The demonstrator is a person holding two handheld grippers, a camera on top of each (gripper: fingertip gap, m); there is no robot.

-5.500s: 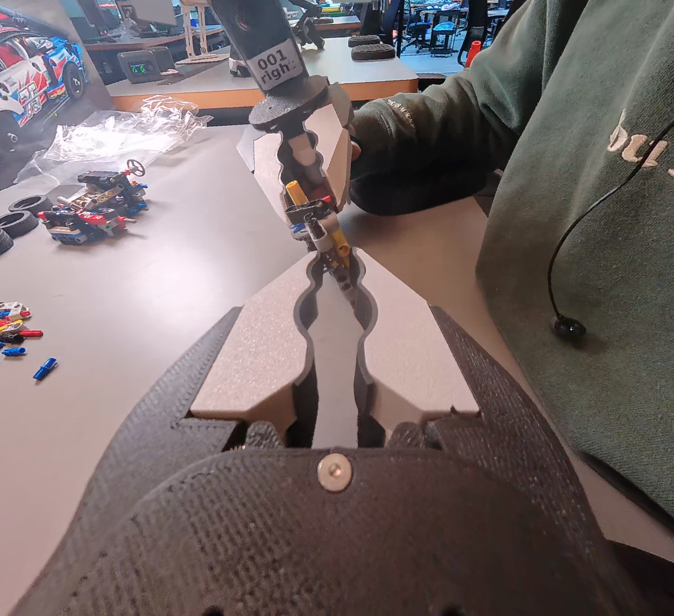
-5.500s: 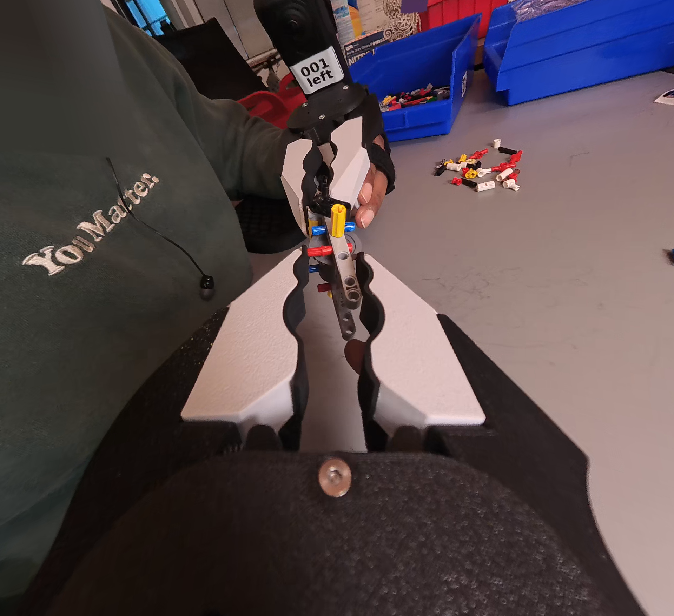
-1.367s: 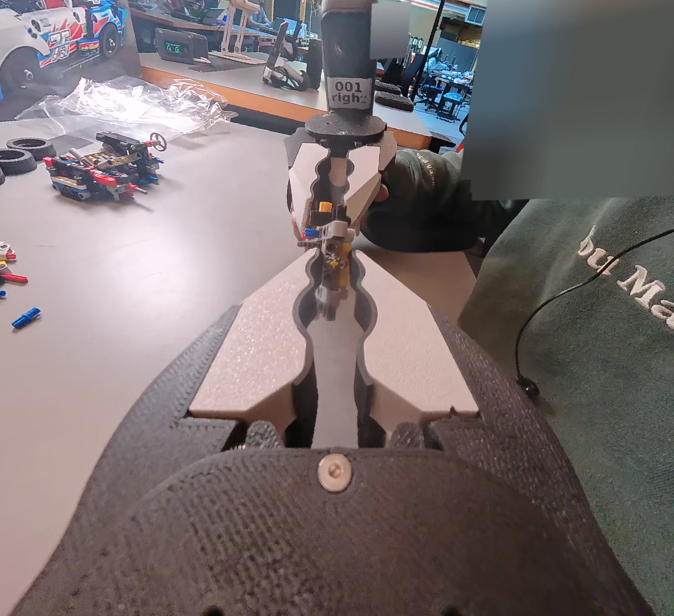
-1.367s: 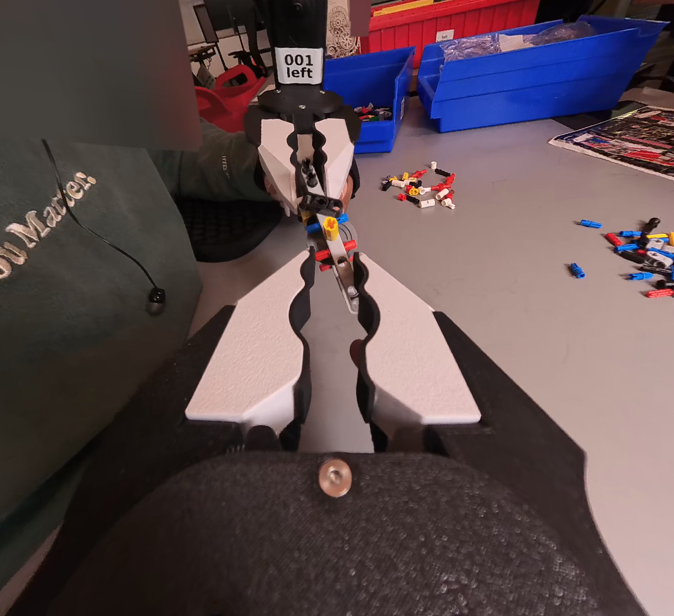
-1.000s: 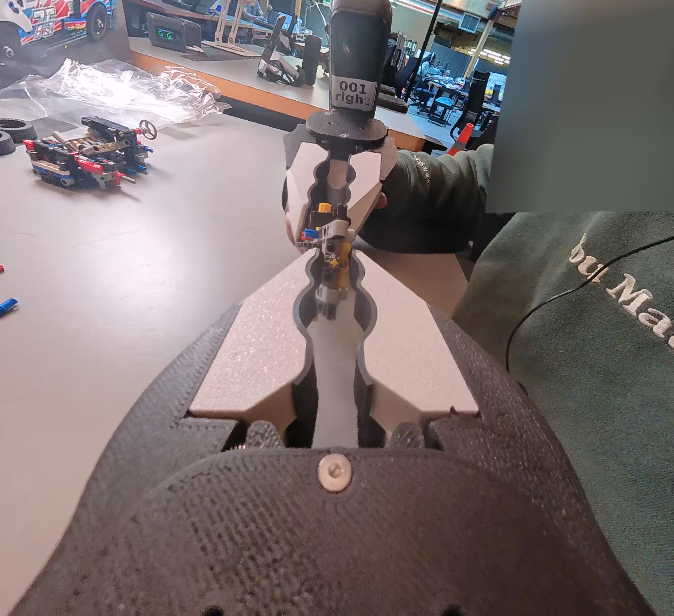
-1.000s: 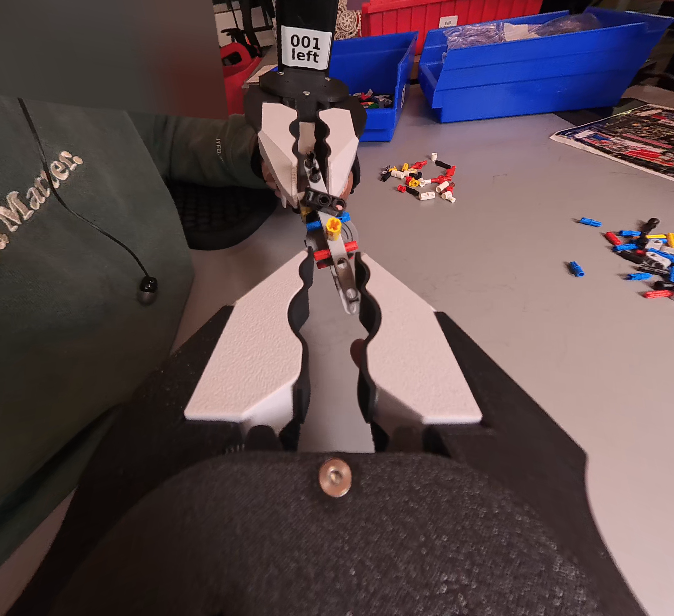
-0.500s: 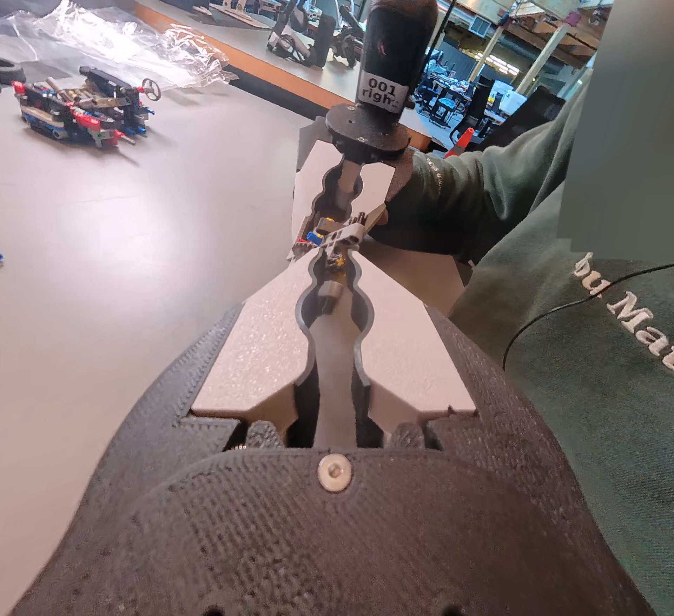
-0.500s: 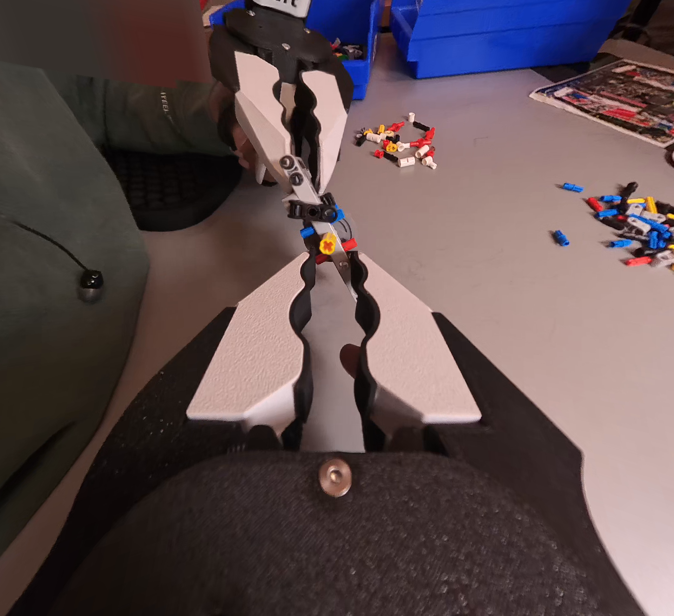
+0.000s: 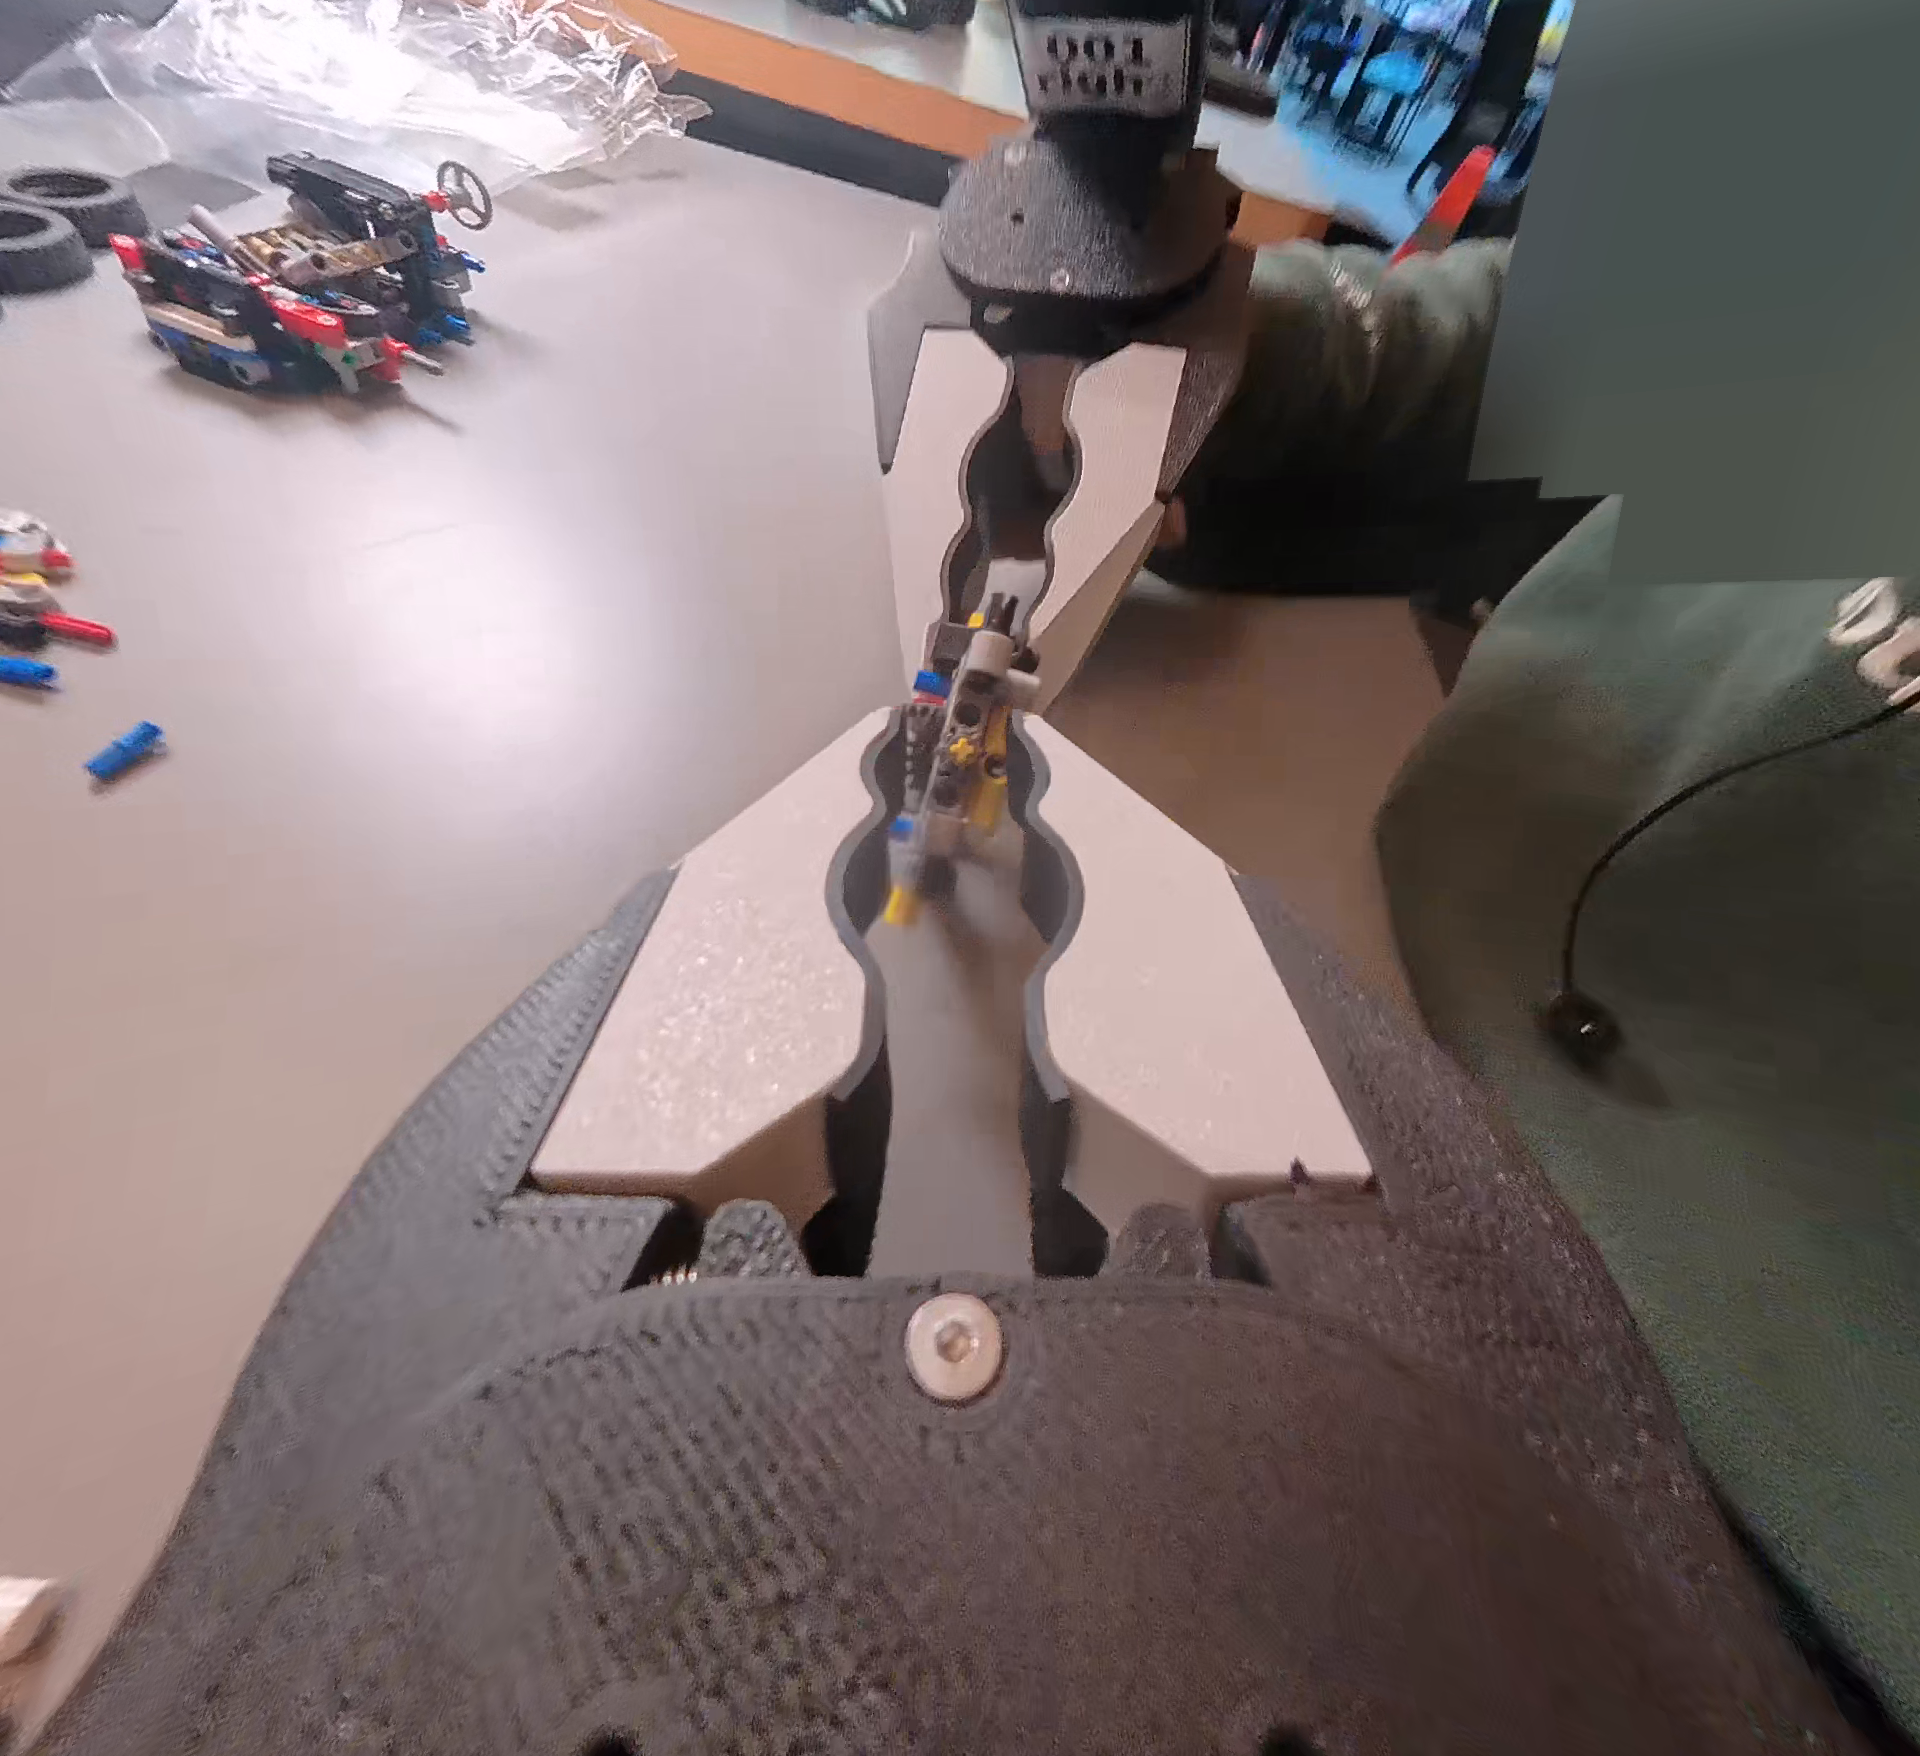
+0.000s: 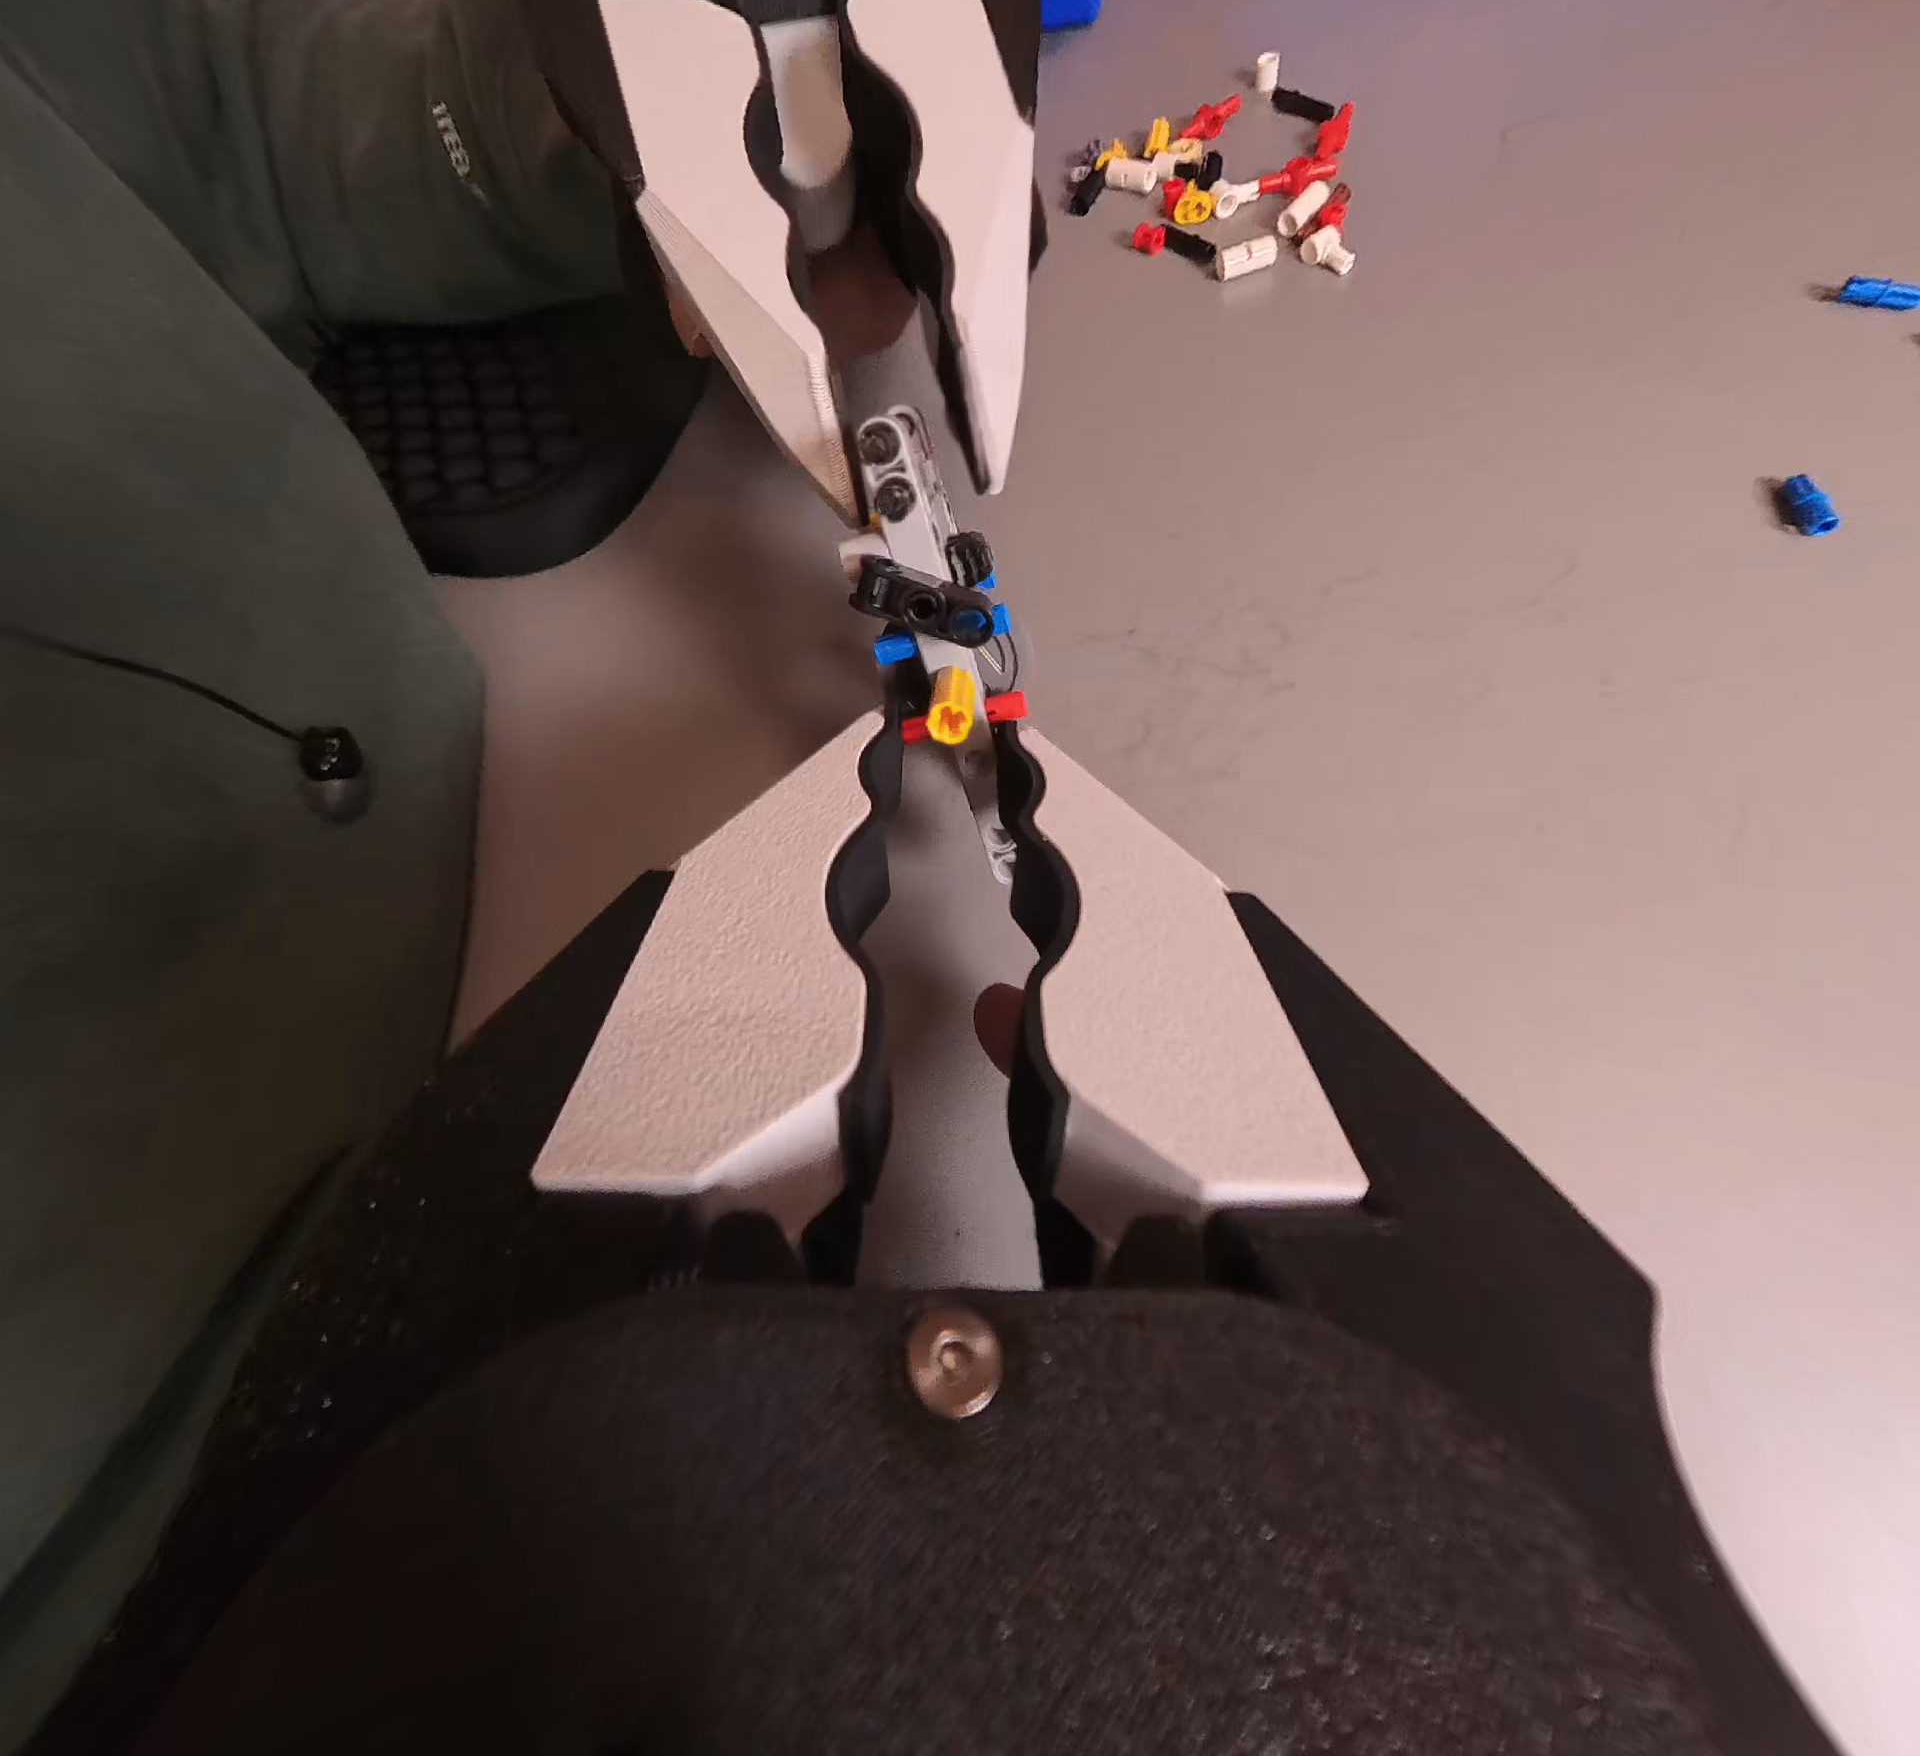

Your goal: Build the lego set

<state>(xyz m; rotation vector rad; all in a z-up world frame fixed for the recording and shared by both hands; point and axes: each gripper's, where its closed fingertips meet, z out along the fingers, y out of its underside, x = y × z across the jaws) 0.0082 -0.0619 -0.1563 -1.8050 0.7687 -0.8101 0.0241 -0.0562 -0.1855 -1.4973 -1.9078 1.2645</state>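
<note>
1. The left gripper [image 9: 951,750] points forward and a little down over the grey table [image 9: 540,563]. Its jaws are nearly closed and pinch one end of a small lego sub-assembly [image 9: 961,750].
2. The right gripper [image 10: 940,750] comes from the opposite side, so the two grippers face each other tip to tip. Its jaws are also nearly closed, and they pinch the other end of the same lego sub-assembly [image 10: 935,626], at the grey beam.
3. The sub-assembly is held in the air above the table, between both grippers. It has a grey beam, a black connector, blue and red pins and a yellow piece.
4. In the right wrist view the left gripper [image 10: 904,459] is seen from the front; a hand in a dark green sleeve [image 10: 312,148] holds it.
5. In the left wrist view the right gripper [image 9: 987,615] stands higher and tilts down toward the piece.
6. To the left on the table stands one partly built car chassis [image 9: 301,283]. Two black tyres [image 9: 62,210] lie just beside it, and a clear plastic bag [image 9: 343,65] lies behind it.
7. One blue pin [image 9: 125,750] lies alone, and a few loose parts [image 9: 42,605] lie at the left edge.
8. In the right wrist view one heap of small parts [image 10: 1226,179] in red, white, black and yellow lies on the table, well apart from the grippers. Two single blue pieces [image 10: 1808,506] lie farther right.
</note>
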